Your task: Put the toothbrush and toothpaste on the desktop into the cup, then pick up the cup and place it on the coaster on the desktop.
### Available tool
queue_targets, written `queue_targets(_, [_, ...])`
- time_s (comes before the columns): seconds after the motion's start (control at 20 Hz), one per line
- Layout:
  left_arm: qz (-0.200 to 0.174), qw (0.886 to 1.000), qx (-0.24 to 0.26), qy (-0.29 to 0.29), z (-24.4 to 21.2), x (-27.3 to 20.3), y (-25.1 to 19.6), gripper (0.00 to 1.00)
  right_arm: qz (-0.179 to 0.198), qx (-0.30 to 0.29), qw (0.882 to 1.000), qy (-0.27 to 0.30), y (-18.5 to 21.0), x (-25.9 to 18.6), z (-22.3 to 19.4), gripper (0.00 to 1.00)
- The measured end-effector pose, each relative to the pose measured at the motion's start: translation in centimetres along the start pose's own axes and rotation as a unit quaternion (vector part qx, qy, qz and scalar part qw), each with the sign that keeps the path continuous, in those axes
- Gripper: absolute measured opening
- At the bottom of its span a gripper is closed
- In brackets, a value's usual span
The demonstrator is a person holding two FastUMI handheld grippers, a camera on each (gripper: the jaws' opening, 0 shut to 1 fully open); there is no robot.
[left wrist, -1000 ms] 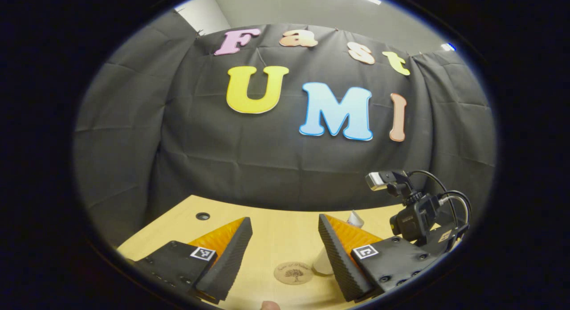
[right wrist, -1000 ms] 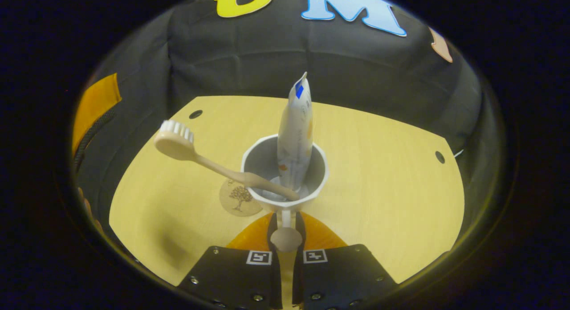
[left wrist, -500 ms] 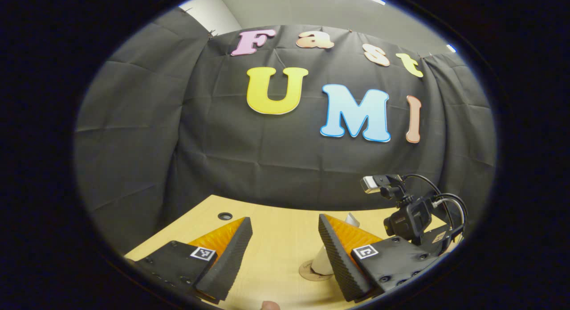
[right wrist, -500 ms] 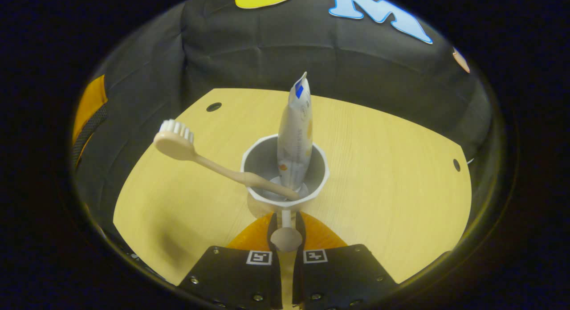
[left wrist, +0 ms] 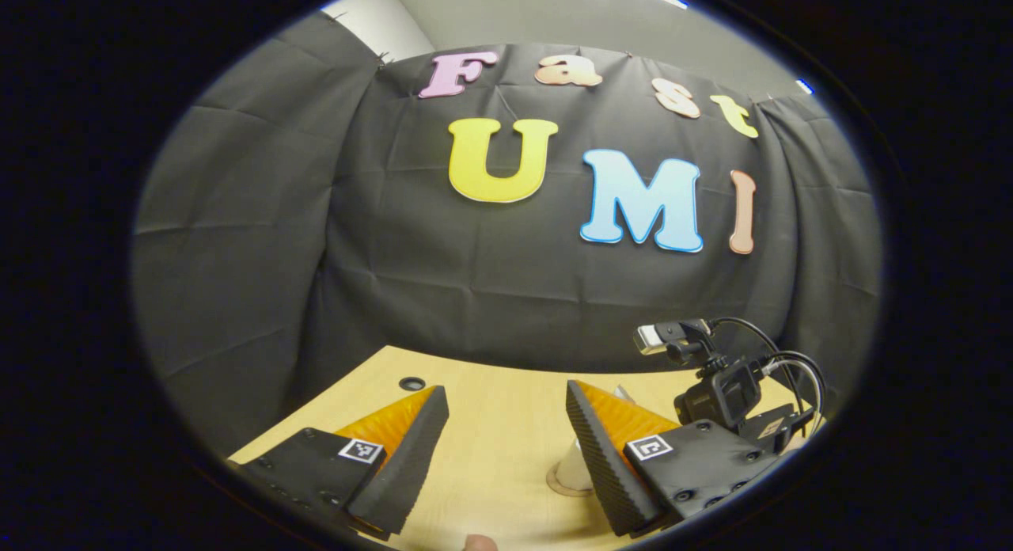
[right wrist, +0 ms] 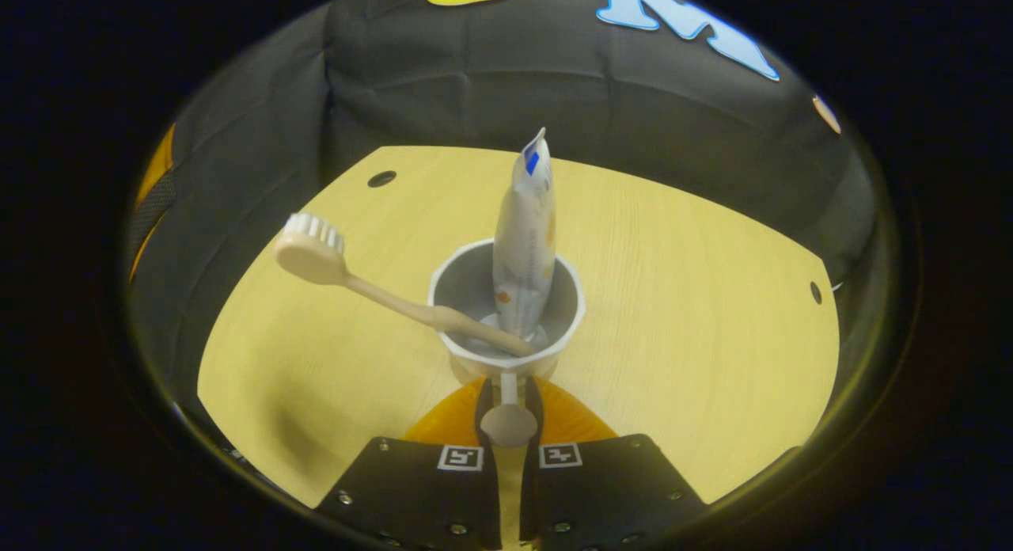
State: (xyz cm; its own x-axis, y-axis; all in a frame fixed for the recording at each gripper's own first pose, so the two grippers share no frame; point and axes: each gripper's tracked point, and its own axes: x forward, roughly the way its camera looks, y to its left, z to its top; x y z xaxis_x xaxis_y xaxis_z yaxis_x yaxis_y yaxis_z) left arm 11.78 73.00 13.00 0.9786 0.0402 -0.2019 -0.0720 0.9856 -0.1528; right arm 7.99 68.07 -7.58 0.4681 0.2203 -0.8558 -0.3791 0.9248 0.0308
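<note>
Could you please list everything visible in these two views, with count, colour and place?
White faceted plastic cup: one, white, mid-desk, its handle pinched by the right claw.
Beige plastic toothbrush: one, beige, leaning out of the cup, bristles up.
White toothpaste tube: one, white with blue tip, upright in the cup.
Round brown coaster: one, brown, under the cup.
Light wooden desktop: one, pale yellow wood, with dark round holes.
Right claw: one, shut on the cup's handle.
Left claw: one, open above the desk.

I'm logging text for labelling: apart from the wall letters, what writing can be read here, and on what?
On the toothpaste: printing too blurred to read.
On the right tool: square markers, patterns, no words.
On the cup: no text seen.
</note>
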Motion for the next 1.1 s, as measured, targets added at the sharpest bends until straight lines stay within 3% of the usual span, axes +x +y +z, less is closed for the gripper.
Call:
queue_targets(0.35, [-0.007,1.000,0.002,-0.003,0.5,0.1,-0.9,0.96,0.005,-0.008,1.000,-0.014,0.2,-1.2,0.7,0.25])
queue_targets(0.5, [-0.010,1.000,0.005,-0.009,1.1,0.1,-1.7,0.96,0.016,0.002,1.000,-0.025,0.1,-2.8,0.8,0.45])
queue_targets(0.8, [-0.025,0.999,0.014,-0.019,2.4,-0.3,-4.4,0.95,0.052,0.028,0.996,-0.070,-0.5,-8.1,0.1,0.55])
queue_targets(0.9, [-0.033,0.999,0.012,-0.020,2.7,-0.5,-5.7,0.95,0.044,0.038,0.993,-0.102,-1.8,-10.6,0.1,0.64])
queue_targets(1.1, [-0.046,0.999,0.008,-0.017,2.7,-0.9,-8.6,0.96,0.005,0.047,0.983,-0.180,-6.0,-16.3,0.4,0.64])
